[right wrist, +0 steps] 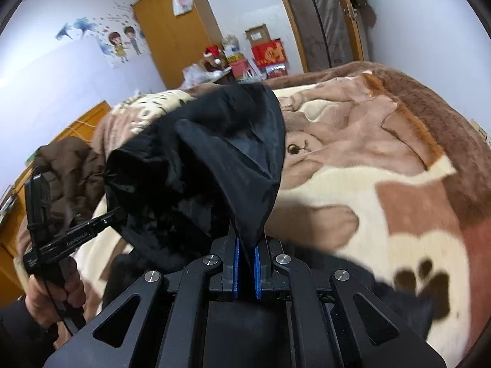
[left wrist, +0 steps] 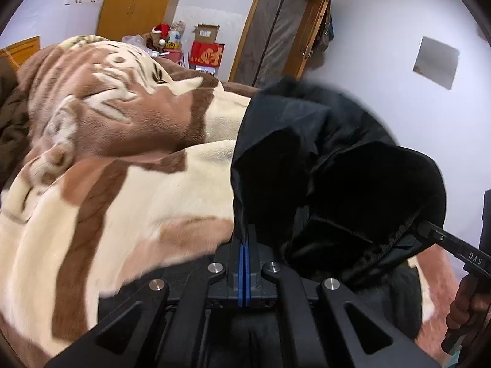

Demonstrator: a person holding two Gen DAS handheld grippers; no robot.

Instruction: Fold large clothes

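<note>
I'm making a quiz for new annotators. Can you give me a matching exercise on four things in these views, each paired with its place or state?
Things:
1. black nylon jacket
2. brown-and-cream plush blanket
3. red cardboard box
4. white plastic bag

Places or states:
A. hanging on the wooden wardrobe
B. spread over the bed
C. pinched in both grippers' jaws
D. standing by the door frame

Pairs: 1-C, 2-B, 3-D, 4-A

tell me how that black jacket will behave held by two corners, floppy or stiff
Probably floppy: the black jacket sags and bunches between the left gripper and right gripper. Its thin, slightly shiny fabric may be slippery, so a pinched edge could creep out. It looks light, draping in loose folds above the blanket.
</note>
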